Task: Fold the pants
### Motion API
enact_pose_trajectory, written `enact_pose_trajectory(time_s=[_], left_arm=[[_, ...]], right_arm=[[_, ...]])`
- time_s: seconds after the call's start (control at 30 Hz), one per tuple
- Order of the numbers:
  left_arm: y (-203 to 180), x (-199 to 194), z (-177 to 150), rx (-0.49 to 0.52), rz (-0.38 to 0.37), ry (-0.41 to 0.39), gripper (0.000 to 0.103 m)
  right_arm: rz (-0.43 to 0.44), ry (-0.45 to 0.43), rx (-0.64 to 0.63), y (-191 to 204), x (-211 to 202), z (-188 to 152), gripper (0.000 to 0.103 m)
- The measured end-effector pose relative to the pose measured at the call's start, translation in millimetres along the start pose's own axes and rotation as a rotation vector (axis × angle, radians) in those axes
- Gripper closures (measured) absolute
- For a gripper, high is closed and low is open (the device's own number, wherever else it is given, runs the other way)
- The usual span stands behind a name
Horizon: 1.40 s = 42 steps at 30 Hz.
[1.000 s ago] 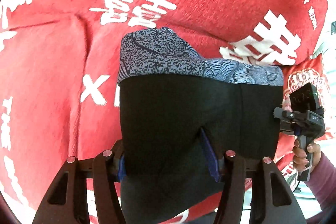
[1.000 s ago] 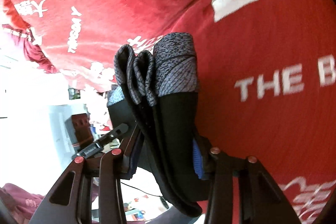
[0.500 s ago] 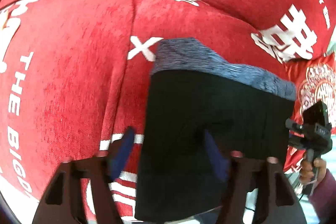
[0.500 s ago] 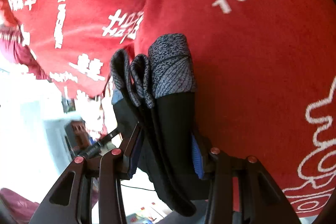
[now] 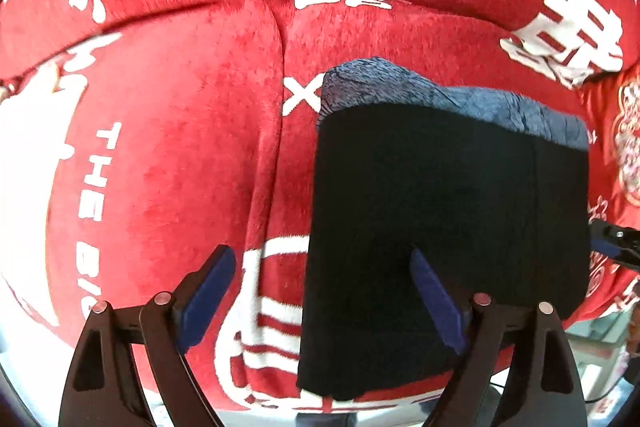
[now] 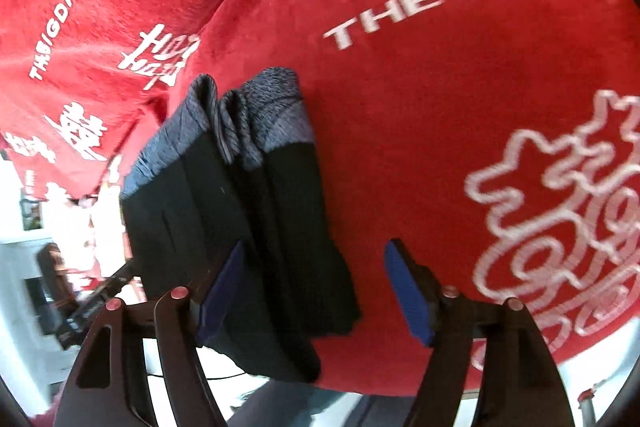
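Observation:
The folded black pants (image 5: 440,207) with a grey-blue patterned waistband (image 5: 460,99) lie on the red printed cover (image 5: 160,147). My left gripper (image 5: 320,251) hangs over their near left corner, jaws opening wide. Its right pad lies over the cloth and its left pad stands off over the bare cover. In the right wrist view the pants (image 6: 224,203) show as a stack of folds seen end-on. My right gripper (image 6: 316,245) straddles that end, jaws opening. Its left pad is against the cloth and its right pad stands clear of it.
A seam (image 5: 276,107) runs between two cushions under the red cover (image 6: 400,107), left of the pants. The cover's front edge runs along the bottom of both views. The other gripper (image 5: 616,247) shows at the right edge, and a bright room (image 6: 24,267) lies beyond the cover.
Both grippers were shut on the pants and have opened off them. The pants have come down flat onto the cover. Both views have swung across the red cover.

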<state>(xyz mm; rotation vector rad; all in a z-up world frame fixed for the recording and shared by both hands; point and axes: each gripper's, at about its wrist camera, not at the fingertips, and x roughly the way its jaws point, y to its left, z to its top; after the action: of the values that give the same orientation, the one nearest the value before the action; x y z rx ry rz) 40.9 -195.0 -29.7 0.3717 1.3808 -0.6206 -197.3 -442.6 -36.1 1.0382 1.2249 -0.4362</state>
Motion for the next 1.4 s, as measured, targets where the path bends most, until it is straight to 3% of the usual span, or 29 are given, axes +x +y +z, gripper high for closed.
enact_pose_trajectory(time_s=[0.07, 0.23, 0.37, 0.5, 0.67, 1.0, 1.4], left_arm=[[-5, -8, -6, 0.011, 0.015, -0.010, 0.000], [-20, -38, -20, 0.024, 0.055, -0.073, 0.001], [-35, -61, -30, 0.050, 0.031, -0.076, 0.001], [-42, -73, -35, 0.051, 0.045, -0.038, 0.001], [-49, -89, -41, 0.119, 0.105, -0.020, 0.001], [-44, -151, -53, 0.145, 0.098, -0.014, 0.001], [-51, -174, -63, 0.156, 0.086, -0.003, 0.001]], right_arm=[[-0.051, -0.020, -0.015, 2, -10, -11, 0.025], [-0.116, -0.044, -0.055, 18, -26, -36, 0.021], [-0.179, -0.063, -0.111, 44, -38, -55, 0.016], [-0.234, -0.102, -0.185, 71, -55, -75, 0.000], [-0.271, -0.085, -0.215, 100, -62, -92, 0.000], [-0.265, -0.081, -0.143, 126, -105, -119, 0.000], [-0.309, -0.046, -0.170, 141, -117, -133, 0.000]])
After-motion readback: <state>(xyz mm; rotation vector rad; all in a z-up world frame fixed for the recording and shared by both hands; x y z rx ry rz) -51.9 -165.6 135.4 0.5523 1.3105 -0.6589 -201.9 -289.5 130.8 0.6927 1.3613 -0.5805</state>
